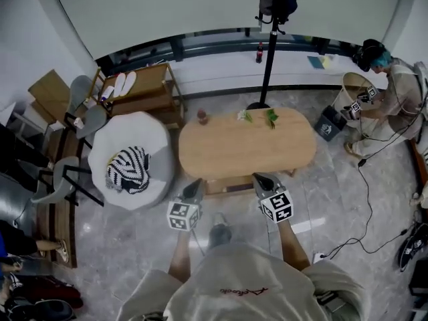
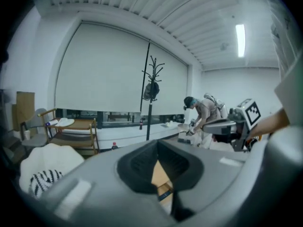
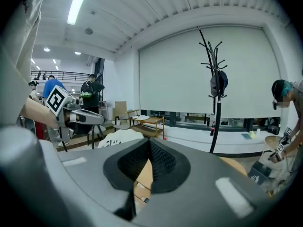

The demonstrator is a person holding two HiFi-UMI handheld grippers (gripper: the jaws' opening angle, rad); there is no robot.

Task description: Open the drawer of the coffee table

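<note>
The coffee table (image 1: 247,146) is a low oval with a light wooden top, in the middle of the head view. Part of its lower front (image 1: 224,186) shows under the near edge; I cannot make out a drawer handle. My left gripper (image 1: 195,187) and right gripper (image 1: 262,179) hang side by side over that near edge, both shut and empty. In the left gripper view the black pads (image 2: 142,167) meet, with a sliver of wooden top (image 2: 161,176) below them. In the right gripper view the jaws (image 3: 149,162) are likewise closed over the table (image 3: 142,176).
A white pouf (image 1: 154,139) with a striped cushion (image 1: 128,169) stands left of the table. A coat stand (image 1: 271,39) rises behind it. A wooden bench (image 1: 140,89) and chairs (image 1: 73,172) fill the far left. A person (image 1: 388,92) crouches at the back right; a cable (image 1: 368,199) runs over the floor.
</note>
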